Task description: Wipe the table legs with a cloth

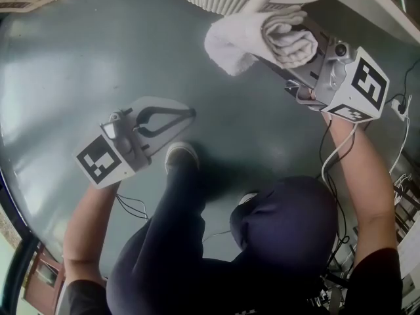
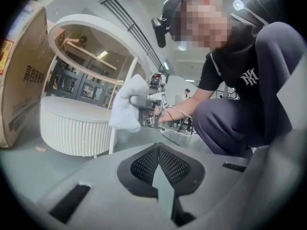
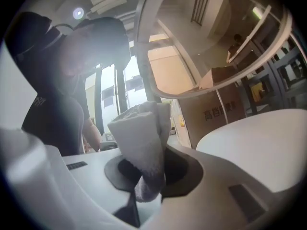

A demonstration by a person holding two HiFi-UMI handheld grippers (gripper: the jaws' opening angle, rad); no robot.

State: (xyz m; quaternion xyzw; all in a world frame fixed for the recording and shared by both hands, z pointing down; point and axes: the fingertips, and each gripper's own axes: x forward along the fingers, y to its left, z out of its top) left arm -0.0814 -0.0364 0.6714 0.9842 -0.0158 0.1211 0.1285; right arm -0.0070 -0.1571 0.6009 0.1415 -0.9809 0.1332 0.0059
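The right gripper [image 1: 283, 44] has its fingers clamped on a bunched white cloth [image 1: 246, 35]. The cloth's loose fold lies against the thin white table leg [image 2: 113, 140], about midway between the round worktop [image 2: 91, 30] and the floor [image 1: 79, 64]. To wipe well, I judge the cloth should wrap partway round the leg and slide along its whole length. Steady sideways pressure would make the towel, not the hard fingers, meet the paint, and a turn of the wrist would then reach the leg's far side. The grip looks deep enough that the cloth should not pull free.

The left gripper [image 1: 187, 115] is well apart from the leg, low over the floor. Its fingers meet at the tips with nothing between them, and it has no part in the stroke.

Just beside the leg, on the side away from the person, stands a ribbed white drum [image 2: 72, 128], which narrows the room for a downward stroke. A cardboard box [image 2: 19, 80] stands farther beyond the leg. On the person's side of the leg, the cables [image 1: 331, 156] trailing from the right gripper could snag, and the person's shoe [image 1: 180, 155] crowds the floor.
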